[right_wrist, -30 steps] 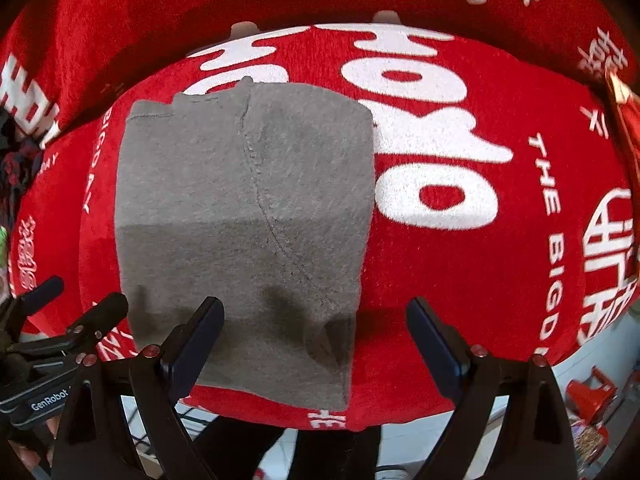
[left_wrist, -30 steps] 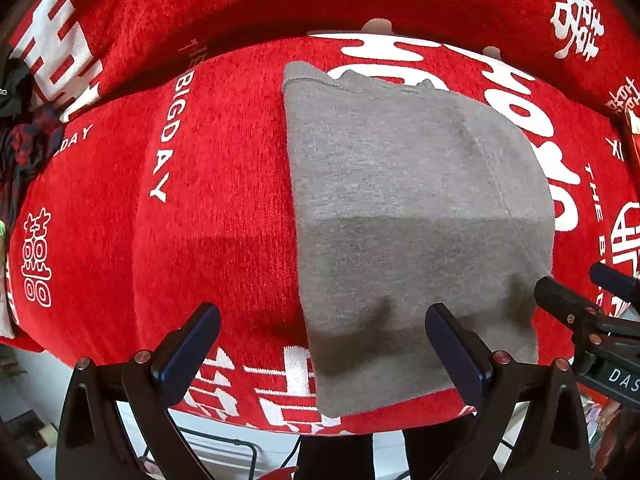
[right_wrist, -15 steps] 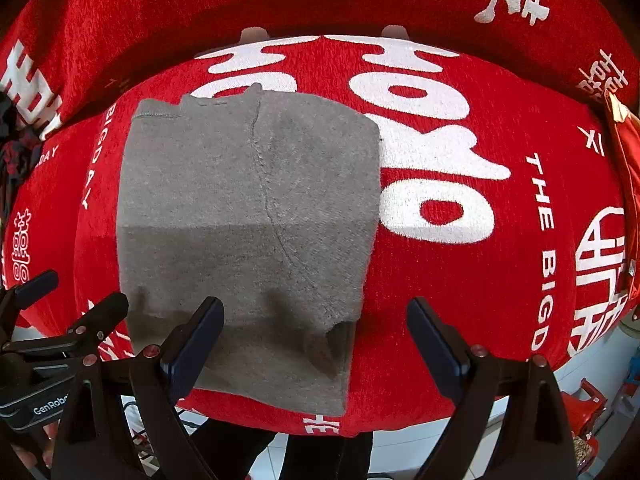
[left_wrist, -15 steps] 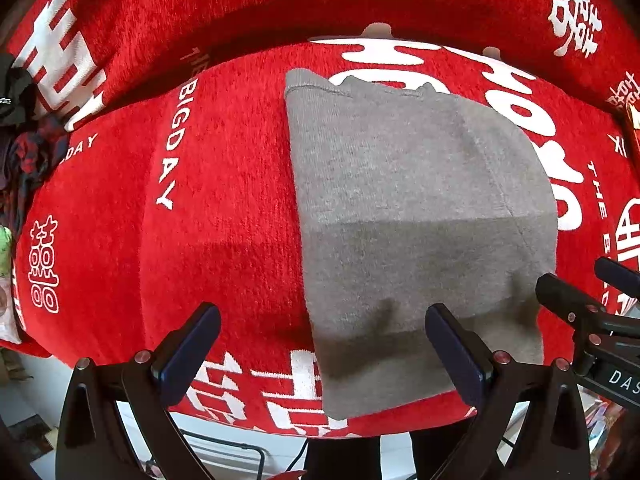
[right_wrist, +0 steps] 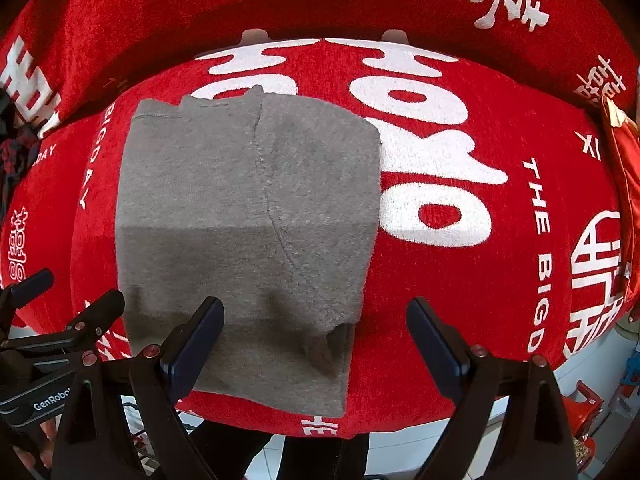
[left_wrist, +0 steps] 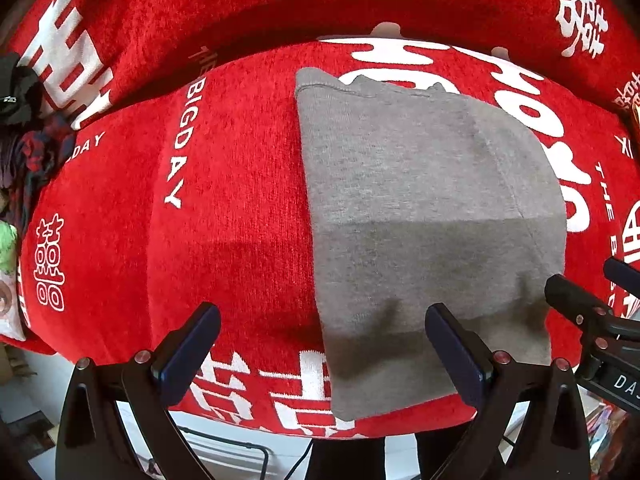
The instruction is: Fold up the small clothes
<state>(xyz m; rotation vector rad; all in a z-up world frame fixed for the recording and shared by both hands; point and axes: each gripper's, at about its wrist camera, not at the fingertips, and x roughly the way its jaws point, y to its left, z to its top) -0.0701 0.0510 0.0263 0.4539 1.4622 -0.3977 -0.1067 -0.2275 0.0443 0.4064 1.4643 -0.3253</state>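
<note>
A folded grey garment [left_wrist: 424, 216] lies flat on a red cloth with white lettering [left_wrist: 224, 216]; it also shows in the right wrist view [right_wrist: 244, 216] on the same red cloth [right_wrist: 512, 280]. Its near edge hangs just over the front edge of the cloth. My left gripper [left_wrist: 320, 348] is open and empty, held above the garment's near left corner. My right gripper [right_wrist: 316, 340] is open and empty, held above the garment's near right corner. The right gripper shows at the right edge of the left wrist view [left_wrist: 592, 312], and the left gripper shows at the left edge of the right wrist view [right_wrist: 56, 320].
A raised red backrest with white characters [left_wrist: 280, 4] runs behind the surface. Dark crumpled clothes [left_wrist: 28, 136] lie at the far left. A red packet [right_wrist: 624, 184] sits at the far right. Floor and clutter show below the front edge.
Both grippers have drawn back slightly toward the front edge, open throughout. The garment has not moved.
</note>
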